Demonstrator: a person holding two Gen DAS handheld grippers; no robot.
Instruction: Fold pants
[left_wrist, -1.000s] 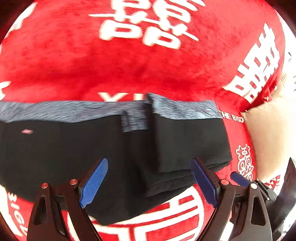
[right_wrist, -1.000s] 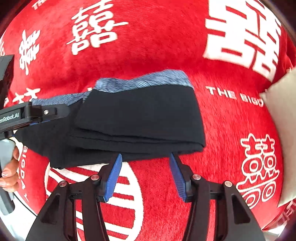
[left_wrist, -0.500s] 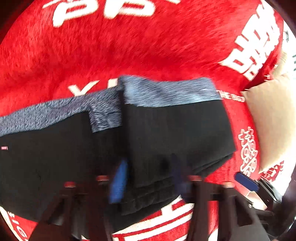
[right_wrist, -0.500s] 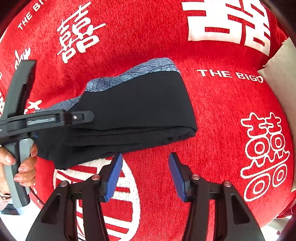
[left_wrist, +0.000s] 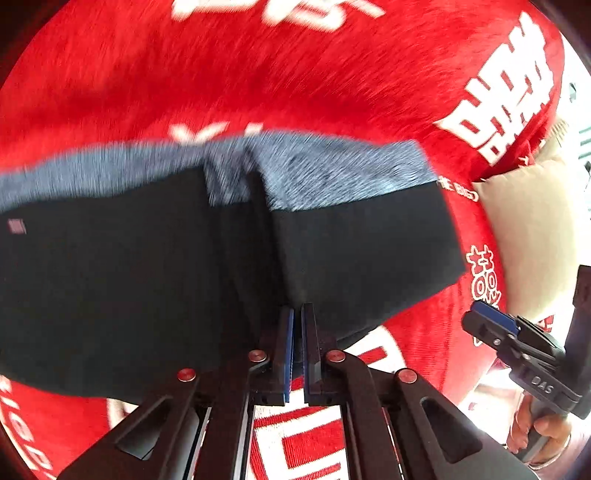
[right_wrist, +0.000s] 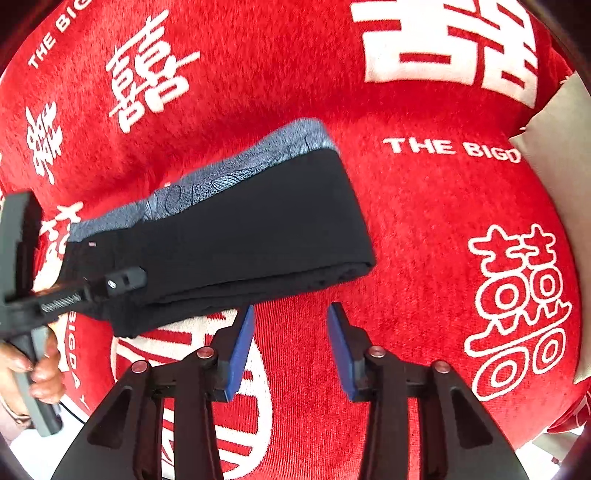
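Note:
Black pants (left_wrist: 155, 280) with a grey-blue patterned waistband (left_wrist: 332, 170) lie folded on the red blanket; they also show in the right wrist view (right_wrist: 251, 229). My left gripper (left_wrist: 297, 314) is shut at the near edge of the pants, at the fold in the middle; whether cloth is pinched between the pads is hidden. It shows from the side in the right wrist view (right_wrist: 122, 278), resting on the pants. My right gripper (right_wrist: 291, 317) is open and empty, just short of the pants' near edge, above the blanket. It appears in the left wrist view (left_wrist: 495, 321) at the right.
The red blanket (right_wrist: 424, 221) with white characters covers the whole surface. A beige cushion (left_wrist: 532, 236) lies at the right edge, also in the right wrist view (right_wrist: 557, 147). A hand (right_wrist: 33, 365) holds the left gripper's handle.
My left gripper has closed from wide open to shut and moved in onto the pants' near edge. My right gripper has drawn back a little from the pants and stays open.

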